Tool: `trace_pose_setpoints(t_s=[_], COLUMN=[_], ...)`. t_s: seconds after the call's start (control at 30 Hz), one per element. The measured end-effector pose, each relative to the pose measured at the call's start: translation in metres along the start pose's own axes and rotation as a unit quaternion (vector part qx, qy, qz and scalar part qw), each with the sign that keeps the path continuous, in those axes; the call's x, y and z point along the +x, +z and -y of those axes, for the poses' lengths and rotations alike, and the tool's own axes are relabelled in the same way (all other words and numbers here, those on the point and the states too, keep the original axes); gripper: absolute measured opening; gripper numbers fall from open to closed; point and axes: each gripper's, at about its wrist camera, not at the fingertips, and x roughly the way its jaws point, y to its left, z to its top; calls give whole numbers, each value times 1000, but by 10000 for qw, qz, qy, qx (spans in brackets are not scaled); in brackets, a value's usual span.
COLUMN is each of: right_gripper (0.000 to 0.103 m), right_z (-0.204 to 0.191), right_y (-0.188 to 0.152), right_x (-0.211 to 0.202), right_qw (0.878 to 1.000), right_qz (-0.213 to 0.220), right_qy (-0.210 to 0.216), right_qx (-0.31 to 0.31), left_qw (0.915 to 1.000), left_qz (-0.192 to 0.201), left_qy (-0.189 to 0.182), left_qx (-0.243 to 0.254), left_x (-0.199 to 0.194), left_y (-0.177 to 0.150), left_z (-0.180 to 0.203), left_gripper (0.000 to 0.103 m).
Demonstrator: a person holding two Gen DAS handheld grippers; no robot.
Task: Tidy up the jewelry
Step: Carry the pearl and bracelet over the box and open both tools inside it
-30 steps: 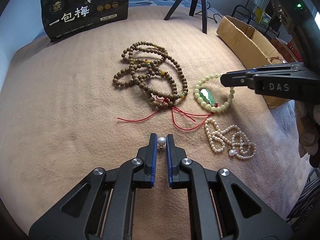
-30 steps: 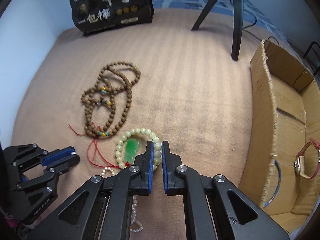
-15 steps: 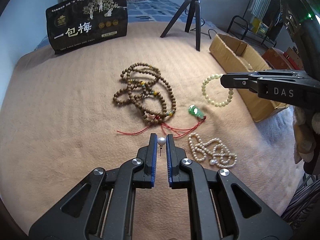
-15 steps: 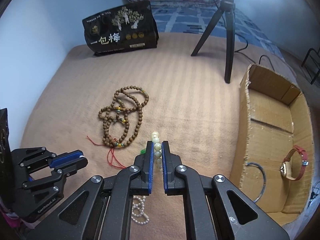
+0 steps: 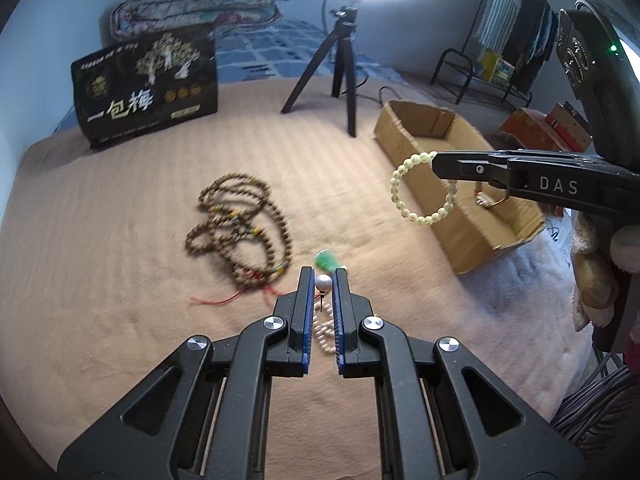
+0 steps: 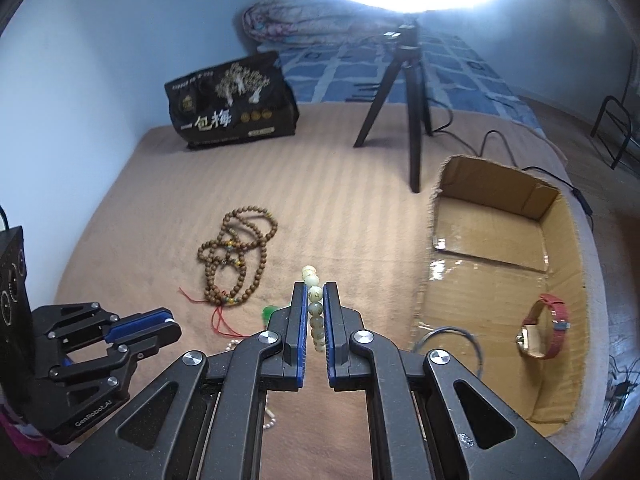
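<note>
The left gripper (image 5: 322, 280) is closed on a pearl stud (image 5: 323, 282), the bead pinched at the tips of its fingers (image 5: 305, 300) and its thin pin hanging down between them. Under those fingers, partly hidden, lies a pearl string (image 5: 325, 334) on the tan blanket (image 5: 100, 300); just past the tips sits a green pendant (image 5: 327, 261), and left of it and farther out a coil of brown beads (image 5: 240, 226) with red cord. The right gripper (image 6: 315, 294) is clamped on a pale bracelet (image 6: 315, 308), whose beads run in a line between its pads and poke out beyond the tips; seen from the left camera, the bracelet (image 5: 424, 190) hangs as a loop in the air below the closed tips, clear of the blanket. To the right of the right fingers stands an open cardboard box (image 6: 440, 240) holding a red-strapped watch (image 6: 544, 332) and a thin bangle (image 6: 448, 336). Farther off stand a tripod (image 6: 408, 92) and a black bag (image 6: 236, 104).
</note>
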Motion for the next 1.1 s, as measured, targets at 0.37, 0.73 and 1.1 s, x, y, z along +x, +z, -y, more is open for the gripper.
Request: trace_pose_setpoints(t_s=[0.37, 0.73, 1.1], right_gripper=[6, 6, 6], right_z=[45, 89, 120], right_y=[2, 0, -6], right_x=[-35, -43, -33], right_qw=[9987, 9959, 9938], right_qz=[323, 367, 205], right_qy=[-246, -543, -692], right_qx=[319, 630, 841], left_qw=[9989, 9968, 9943], left_qz=[217, 363, 327], left_qy=[-277, -508, -746], left_qx=[297, 495, 687], left_x=[1, 16, 42], left_y=[19, 39, 47], left_z=[44, 85, 127], left_gripper=[7, 7, 7])
